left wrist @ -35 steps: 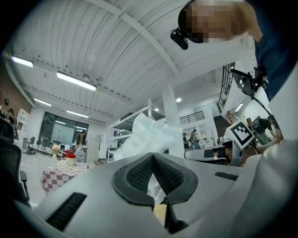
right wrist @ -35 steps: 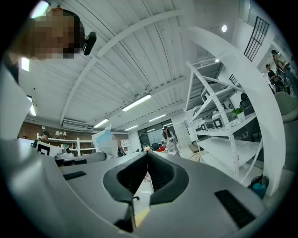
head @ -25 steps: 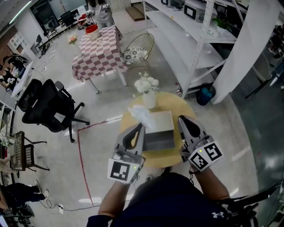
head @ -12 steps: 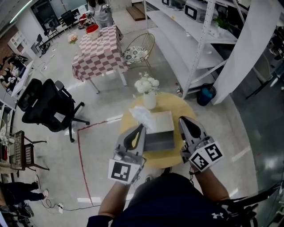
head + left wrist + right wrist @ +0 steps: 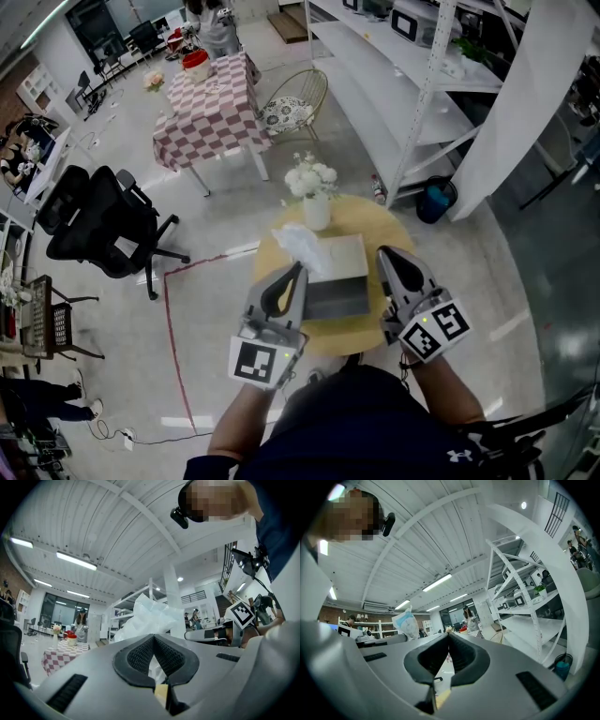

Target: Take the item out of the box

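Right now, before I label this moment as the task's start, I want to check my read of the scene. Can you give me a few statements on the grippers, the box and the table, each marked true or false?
1. The left gripper and the right gripper both have their jaws together. True.
2. A crumpled white item sticks up out of the box. True.
3. The vase of flowers stands on the checked table. False: it stands on the round table, just beyond the box.
4. The right gripper holds the white item. False: nothing is between its jaws, and it sits to the box's right.
5. The box lies between the two grippers. True.
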A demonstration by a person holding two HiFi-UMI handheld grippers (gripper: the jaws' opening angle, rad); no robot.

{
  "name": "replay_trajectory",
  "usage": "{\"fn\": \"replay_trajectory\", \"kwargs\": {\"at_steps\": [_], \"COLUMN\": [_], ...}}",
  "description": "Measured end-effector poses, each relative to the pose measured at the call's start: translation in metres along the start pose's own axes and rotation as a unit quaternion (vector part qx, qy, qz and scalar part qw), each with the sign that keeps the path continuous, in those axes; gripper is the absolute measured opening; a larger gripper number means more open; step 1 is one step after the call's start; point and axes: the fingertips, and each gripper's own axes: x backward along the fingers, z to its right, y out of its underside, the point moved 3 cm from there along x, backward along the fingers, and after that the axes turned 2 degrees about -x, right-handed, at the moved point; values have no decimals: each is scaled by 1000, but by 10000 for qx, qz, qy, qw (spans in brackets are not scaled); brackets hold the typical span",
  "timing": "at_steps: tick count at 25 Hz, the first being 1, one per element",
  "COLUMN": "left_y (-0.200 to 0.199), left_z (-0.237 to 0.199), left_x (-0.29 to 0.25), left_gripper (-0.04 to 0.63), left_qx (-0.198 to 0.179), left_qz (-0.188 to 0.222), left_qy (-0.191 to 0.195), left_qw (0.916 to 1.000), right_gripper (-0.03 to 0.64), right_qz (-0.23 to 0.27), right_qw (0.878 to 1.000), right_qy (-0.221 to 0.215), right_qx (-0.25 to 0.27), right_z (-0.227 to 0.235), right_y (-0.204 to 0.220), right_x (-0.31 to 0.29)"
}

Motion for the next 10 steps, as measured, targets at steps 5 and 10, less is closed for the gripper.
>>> {"fn": "replay_trajectory", "kwargs": {"at_steps": [5,10], "left_y": [-1,1], "left_z": [1,1], "left_x": [0,-2], "left_gripper": [15,15], "left_qx": [6,9], "left_qz": [-16,-36], "left_qy": [13,4], "left_qw": [10000,10000], "right_gripper": [12,12], "right_qz": [-25,-40], "right_qw": [10000,10000], "right_qy": [7,15], "right_qx": [-25,-11], "right_z": [0,3], "right_y": [-1,1], "right_x": [1,1]}}
